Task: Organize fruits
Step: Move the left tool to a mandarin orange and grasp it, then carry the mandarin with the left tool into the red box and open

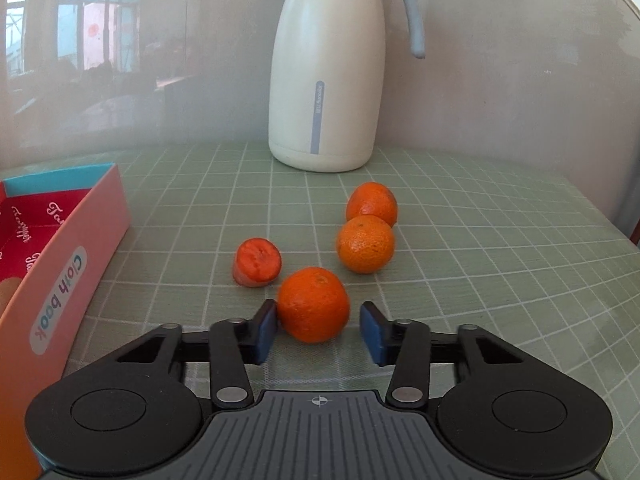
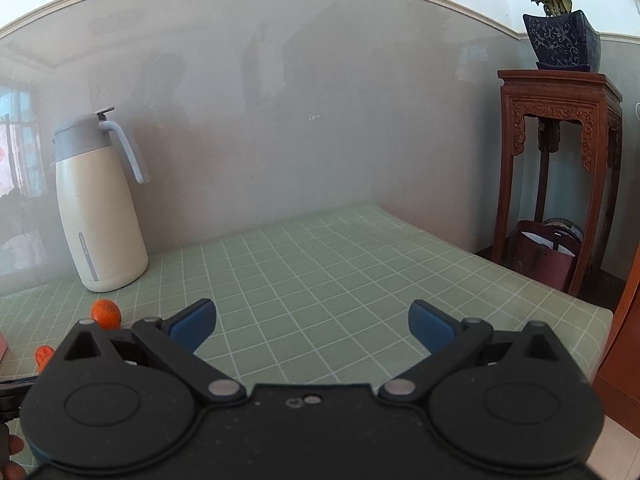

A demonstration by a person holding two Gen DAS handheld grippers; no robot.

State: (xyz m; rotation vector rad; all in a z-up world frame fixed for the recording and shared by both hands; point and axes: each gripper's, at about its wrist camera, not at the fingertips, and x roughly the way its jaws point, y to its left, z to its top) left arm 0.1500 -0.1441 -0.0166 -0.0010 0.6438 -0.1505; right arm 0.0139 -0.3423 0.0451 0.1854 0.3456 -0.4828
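Left gripper (image 1: 318, 330) is partly open, jaws straddling the nearest orange (image 1: 313, 304) on the green grid tablecloth (image 1: 480, 280); left pad (image 1: 266, 330) is touching or just off the peel, right pad has a clear gap, so no grip on it. Two more oranges (image 1: 366, 249) (image 1: 372, 203) sit touching each other just behind, and a cut red-orange piece (image 1: 258, 261) lies to the left of them. Pink "Cloth book" box (image 1: 72, 264) sits open at far left, white thermos jug (image 1: 326, 80) upright at the back by the wall. Right gripper (image 2: 312, 326) is wide open and empty, hovering over bare cloth well right of the fruit.
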